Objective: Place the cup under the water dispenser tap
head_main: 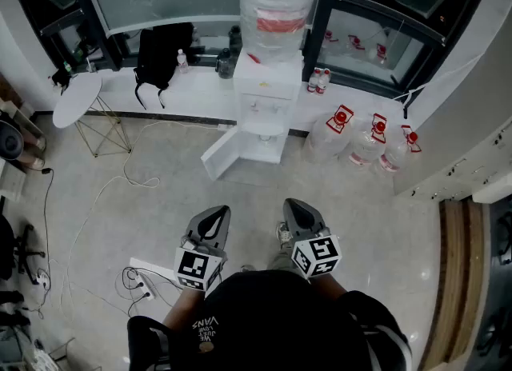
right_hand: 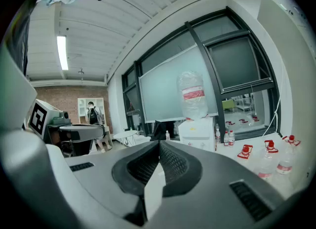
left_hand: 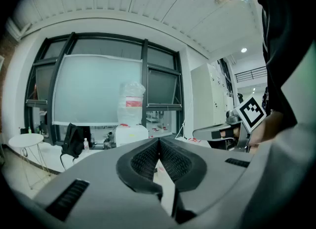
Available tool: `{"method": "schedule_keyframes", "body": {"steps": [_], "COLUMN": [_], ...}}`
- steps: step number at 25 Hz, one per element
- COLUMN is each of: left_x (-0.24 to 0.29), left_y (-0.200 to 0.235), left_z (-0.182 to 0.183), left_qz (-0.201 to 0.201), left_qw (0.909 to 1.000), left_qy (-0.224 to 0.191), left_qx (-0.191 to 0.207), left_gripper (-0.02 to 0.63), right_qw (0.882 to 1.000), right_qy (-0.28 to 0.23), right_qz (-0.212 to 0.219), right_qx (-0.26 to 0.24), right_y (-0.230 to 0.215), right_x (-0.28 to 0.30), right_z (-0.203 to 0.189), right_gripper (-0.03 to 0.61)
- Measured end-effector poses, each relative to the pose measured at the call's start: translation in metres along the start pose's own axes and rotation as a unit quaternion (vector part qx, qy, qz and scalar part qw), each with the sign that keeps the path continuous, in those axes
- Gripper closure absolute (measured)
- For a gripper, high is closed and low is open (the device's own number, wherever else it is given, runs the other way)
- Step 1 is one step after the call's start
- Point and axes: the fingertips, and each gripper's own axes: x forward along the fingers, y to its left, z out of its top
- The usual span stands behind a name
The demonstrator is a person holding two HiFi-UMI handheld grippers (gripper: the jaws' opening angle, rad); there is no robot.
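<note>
The white water dispenser point(head_main: 268, 97) stands against the window wall with a large bottle point(head_main: 280, 1) on top and its lower door point(head_main: 226, 153) swung open. It also shows far ahead as the dispenser point(left_hand: 131, 134) and dispenser point(right_hand: 197, 133) in the two gripper views. I see no cup in any view. My left gripper point(head_main: 210, 221) and right gripper point(head_main: 302, 216) are held side by side over the floor, well short of the dispenser. The left gripper point(left_hand: 159, 141) has its tips together with nothing between them. The right gripper point(right_hand: 159, 144) is shut and empty too.
Three big water jugs point(head_main: 364, 141) lie on the floor right of the dispenser. A round white table point(head_main: 76, 99) and a black backpack point(head_main: 164, 53) are at the left. Cables and a power strip point(head_main: 148, 269) lie near my left side. A person point(right_hand: 91, 112) stands far off.
</note>
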Motion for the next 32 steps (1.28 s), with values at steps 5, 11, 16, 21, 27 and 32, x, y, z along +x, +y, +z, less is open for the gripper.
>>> {"method": "schedule_keyframes", "body": {"steps": [5, 11, 16, 21, 27, 32], "left_x": [0.003, 0.029, 0.073, 0.12, 0.175, 0.204], "left_y": [0.006, 0.021, 0.043, 0.061, 0.089, 0.109], "left_z": [-0.001, 0.001, 0.016, 0.021, 0.023, 0.023], "left_qz": [-0.006, -0.016, -0.016, -0.026, -0.022, -0.012], "left_qw": [0.9999, 0.9994, 0.9994, 0.9995, 0.9995, 0.9997], "left_qy": [-0.009, -0.013, -0.014, -0.009, 0.013, 0.016], "left_qx": [-0.011, -0.026, -0.027, -0.014, -0.016, -0.015], "left_gripper": [0.595, 0.595, 0.595, 0.595, 0.595, 0.595], "right_qw": [1.0, 1.0, 0.999, 0.998, 0.998, 0.998], "right_qy": [-0.008, 0.012, 0.038, 0.054, 0.065, 0.063], "right_qz": [-0.004, -0.024, -0.037, -0.035, -0.026, -0.011], "right_qx": [0.011, 0.012, 0.001, 0.0, 0.01, 0.003], "right_y": [-0.002, -0.022, -0.056, -0.087, -0.125, -0.144], "right_x": [0.006, 0.02, 0.049, 0.086, 0.135, 0.165], "right_z": [0.001, 0.004, 0.014, 0.018, 0.023, 0.033], "right_gripper": [0.533, 0.532, 0.532, 0.532, 0.532, 0.532]}}
